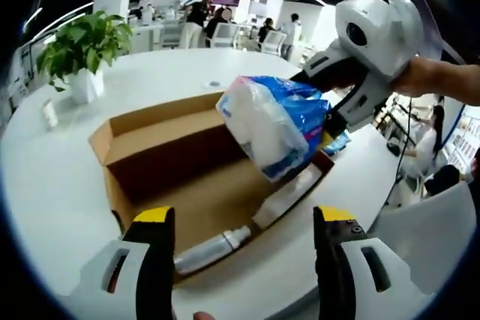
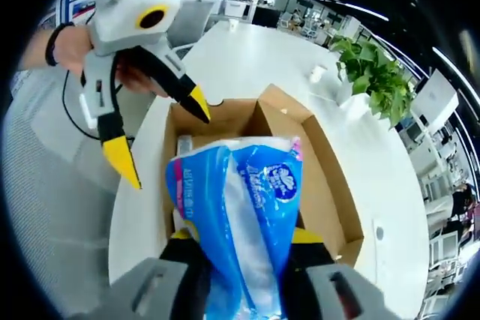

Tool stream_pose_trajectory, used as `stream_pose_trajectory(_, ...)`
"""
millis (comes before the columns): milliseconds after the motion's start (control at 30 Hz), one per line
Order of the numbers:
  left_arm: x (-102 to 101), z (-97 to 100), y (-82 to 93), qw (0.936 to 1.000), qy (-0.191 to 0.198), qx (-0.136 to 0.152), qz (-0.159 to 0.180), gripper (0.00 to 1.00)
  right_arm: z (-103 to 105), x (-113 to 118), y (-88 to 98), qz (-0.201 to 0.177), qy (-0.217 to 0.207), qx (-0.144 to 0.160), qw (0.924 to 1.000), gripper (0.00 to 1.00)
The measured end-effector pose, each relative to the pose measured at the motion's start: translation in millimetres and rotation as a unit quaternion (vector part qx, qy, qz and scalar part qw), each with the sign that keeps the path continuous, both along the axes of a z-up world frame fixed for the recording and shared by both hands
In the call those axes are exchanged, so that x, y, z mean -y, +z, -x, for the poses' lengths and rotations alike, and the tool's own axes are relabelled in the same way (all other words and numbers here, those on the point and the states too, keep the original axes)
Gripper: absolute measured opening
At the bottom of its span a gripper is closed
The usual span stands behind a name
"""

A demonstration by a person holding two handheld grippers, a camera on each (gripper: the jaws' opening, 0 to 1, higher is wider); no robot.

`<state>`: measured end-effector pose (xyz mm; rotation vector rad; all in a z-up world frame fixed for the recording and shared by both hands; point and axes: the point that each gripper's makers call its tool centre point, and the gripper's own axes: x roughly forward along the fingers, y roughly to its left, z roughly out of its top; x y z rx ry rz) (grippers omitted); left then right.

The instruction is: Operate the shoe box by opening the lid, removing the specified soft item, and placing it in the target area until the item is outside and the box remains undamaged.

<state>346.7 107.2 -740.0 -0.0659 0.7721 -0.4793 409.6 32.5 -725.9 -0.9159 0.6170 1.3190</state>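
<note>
Right gripper view, right gripper (image 2: 244, 249) pinching blue tissue pack (image 2: 244, 207) above open shoe box (image 2: 330, 177), left gripper (image 2: 165, 136) spread wide, near the white tabletop's (image 2: 247, 65) edge.

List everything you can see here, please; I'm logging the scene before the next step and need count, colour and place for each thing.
Cardboard box: one, brown, open on the white table, flaps up.
Tissue pack: one, blue and white plastic, held above the box in the right gripper.
Bottle: one, silvery white, lying inside the box at its near end.
Second white item: one, lying inside the box; what it is I cannot tell.
Potted plant: one, green in a white pot, on the table beyond the box.
Table: one, white, round-edged.
People: several, among desks in the background.
Left gripper: white, yellow-tipped jaws apart, beside the box.
Right gripper: white, closed on the tissue pack.
</note>
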Motion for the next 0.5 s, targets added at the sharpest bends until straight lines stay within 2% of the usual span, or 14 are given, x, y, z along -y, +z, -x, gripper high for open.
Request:
stream_pose_trajectory(233, 0, -0.8, 0.1, 1.0, -0.004, 0.004, -0.003, 0.78, 2, 14, 10.9, 0.0, -0.005, 0.01, 0.9999, 0.33)
stream_pose_trajectory(500, 4, 1.6, 2.5, 0.9999, -0.011, 0.007, -0.008, 0.78, -2, 41, 19.6, -0.003, -0.018, 0.014, 0.9997, 0.33)
